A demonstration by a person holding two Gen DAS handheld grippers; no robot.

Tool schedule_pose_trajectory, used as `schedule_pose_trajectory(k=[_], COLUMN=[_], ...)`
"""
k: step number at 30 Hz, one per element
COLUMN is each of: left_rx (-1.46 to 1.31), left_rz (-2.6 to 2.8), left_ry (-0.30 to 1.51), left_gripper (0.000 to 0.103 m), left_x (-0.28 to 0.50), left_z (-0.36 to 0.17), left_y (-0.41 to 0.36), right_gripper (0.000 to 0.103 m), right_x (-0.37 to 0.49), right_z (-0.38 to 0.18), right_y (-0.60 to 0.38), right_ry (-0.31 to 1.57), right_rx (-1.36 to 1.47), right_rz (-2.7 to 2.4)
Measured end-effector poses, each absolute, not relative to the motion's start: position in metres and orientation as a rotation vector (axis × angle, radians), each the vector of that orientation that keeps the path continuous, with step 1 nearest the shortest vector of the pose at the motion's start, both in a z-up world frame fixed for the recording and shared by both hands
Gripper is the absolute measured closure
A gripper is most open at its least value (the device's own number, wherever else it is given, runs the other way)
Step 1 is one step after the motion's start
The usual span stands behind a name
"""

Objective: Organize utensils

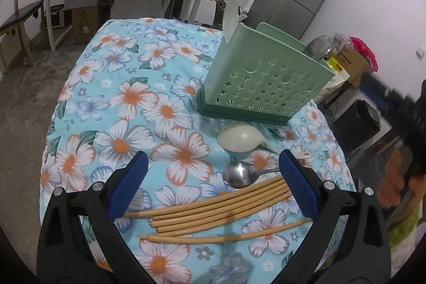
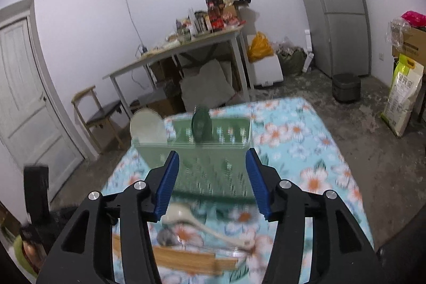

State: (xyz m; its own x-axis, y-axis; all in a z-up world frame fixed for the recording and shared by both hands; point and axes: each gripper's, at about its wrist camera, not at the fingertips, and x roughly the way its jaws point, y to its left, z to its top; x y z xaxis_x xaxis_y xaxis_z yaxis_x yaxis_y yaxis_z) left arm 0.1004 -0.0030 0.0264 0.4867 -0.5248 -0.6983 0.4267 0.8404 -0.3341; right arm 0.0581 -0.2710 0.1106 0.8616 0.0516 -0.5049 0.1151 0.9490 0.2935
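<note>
Utensil holder (image 1: 262,81) is standing on the table (image 1: 111,87), ladle (image 1: 239,137) lying just in front of it, spoon (image 1: 239,175) lying nearer still, chopsticks (image 1: 213,206) lying nearest; two flat utensils sitting upright in the holder

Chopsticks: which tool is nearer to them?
Left. The left tool hangs open right over the chopsticks, its fingers straddling the bundle. The right tool is open too, aimed at the holder, chopsticks beneath it.
</note>
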Motion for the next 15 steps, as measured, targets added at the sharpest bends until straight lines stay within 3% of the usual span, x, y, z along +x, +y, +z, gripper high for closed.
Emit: schedule_pose_trajectory(k=[11,15], left_rx=[-0.115,-0.089], left_rz=[-0.624,-0.614], left_ry=[0.886,0.891], left_gripper=[0.008,0.008], left_x=[0.095,0.095], left_z=[0.026,0.022], left_y=[-0.01,-0.014], right_gripper=[0.051,0.045], right_x=[0.059,0.06], right_z=[0.074,0.068], right_y=[-0.245,-0.239], right_ry=[0.65,0.663], right_rx=[0.301,0.27], right_rz=[0.005,-0.002])
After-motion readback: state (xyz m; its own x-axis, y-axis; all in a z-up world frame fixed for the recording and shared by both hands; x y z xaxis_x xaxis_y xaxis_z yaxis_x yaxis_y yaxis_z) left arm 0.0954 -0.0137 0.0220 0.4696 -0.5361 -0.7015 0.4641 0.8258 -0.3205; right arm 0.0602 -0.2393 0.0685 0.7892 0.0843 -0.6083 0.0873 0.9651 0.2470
